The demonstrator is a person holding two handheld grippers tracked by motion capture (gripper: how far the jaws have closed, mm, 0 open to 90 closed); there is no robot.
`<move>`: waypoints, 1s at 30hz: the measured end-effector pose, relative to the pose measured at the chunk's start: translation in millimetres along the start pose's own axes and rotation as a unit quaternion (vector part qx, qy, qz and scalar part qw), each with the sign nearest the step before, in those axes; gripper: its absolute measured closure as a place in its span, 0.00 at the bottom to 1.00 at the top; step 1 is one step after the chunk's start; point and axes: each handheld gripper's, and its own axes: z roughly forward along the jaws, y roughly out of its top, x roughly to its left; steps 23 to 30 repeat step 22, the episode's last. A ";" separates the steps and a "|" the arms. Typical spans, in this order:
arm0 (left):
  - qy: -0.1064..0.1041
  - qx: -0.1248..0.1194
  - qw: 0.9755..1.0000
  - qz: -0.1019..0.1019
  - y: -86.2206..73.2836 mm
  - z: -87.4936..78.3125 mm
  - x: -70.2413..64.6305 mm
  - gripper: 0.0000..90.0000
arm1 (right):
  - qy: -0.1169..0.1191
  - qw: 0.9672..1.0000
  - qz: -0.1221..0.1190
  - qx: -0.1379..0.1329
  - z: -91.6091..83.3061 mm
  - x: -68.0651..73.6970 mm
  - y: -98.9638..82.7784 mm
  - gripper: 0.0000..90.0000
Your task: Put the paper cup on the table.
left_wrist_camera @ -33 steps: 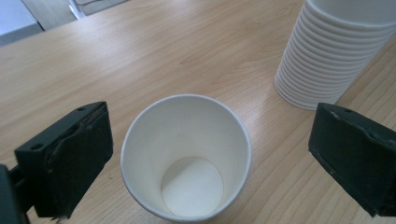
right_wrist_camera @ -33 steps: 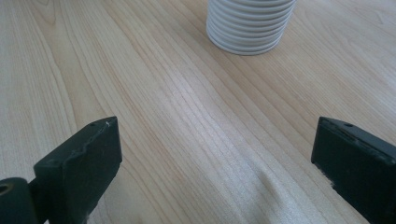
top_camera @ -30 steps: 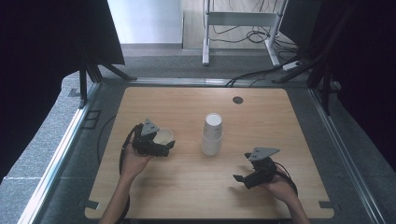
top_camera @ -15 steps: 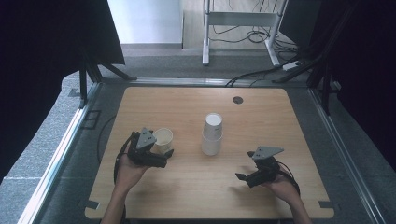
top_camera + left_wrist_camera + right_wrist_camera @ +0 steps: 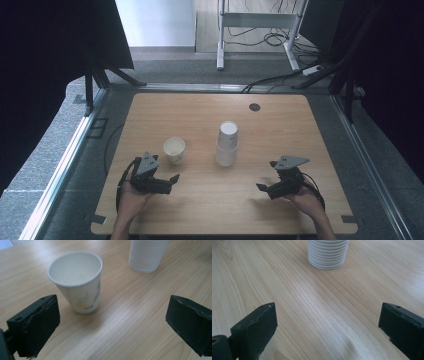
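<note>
A single white paper cup (image 5: 174,149) with a small flower print stands upright on the wooden table (image 5: 200,115), left of centre. In the left gripper view this cup (image 5: 77,282) is just beyond the open jaws, apart from both. My left gripper (image 5: 172,180) sits a little nearer the front edge than the cup, open and empty. A stack of white paper cups (image 5: 227,143) stands at the table's middle; its ribbed base (image 5: 328,253) shows ahead in the right gripper view. My right gripper (image 5: 261,187) rests at the front right, open, with bare wood between its jaws.
A dark round grommet (image 5: 255,107) sits near the table's far edge. Black curtains flank both sides. Cables and a metal stand (image 5: 255,20) lie on the floor beyond the table. The stack's base (image 5: 146,255) also appears at the upper right of the left gripper view.
The left gripper let go of the single cup and drew back toward the front edge; the cup now stands free. The right gripper has barely moved.
</note>
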 end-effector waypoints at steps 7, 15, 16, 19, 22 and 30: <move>-0.003 0.023 1.000 -0.012 -19.0 10.5 0.2 0.00 | -0.010 1.000 0.004 0.005 -0.2 -5.3 -4.9 0.02; -0.005 0.063 0.998 -0.010 -32.9 27.6 -3.5 0.00 | -0.019 0.999 0.011 0.026 10.6 -11.8 -16.0 0.02; -0.002 0.069 0.998 -0.009 -34.5 29.9 -4.1 0.00 | -0.019 0.999 0.011 0.031 12.7 -12.6 -17.6 0.02; -0.002 0.079 0.997 -0.006 -36.3 32.4 -5.1 0.00 | -0.018 0.999 0.010 0.041 17.0 -14.1 -21.1 0.02; -0.003 0.078 0.997 -0.008 -36.7 33.0 -5.3 0.00 | -0.016 0.999 0.013 0.039 17.2 -14.4 -22.0 0.02; -0.003 0.078 0.997 -0.008 -36.7 33.0 -5.3 0.00 | -0.016 0.999 0.013 0.039 17.2 -14.4 -22.0 0.02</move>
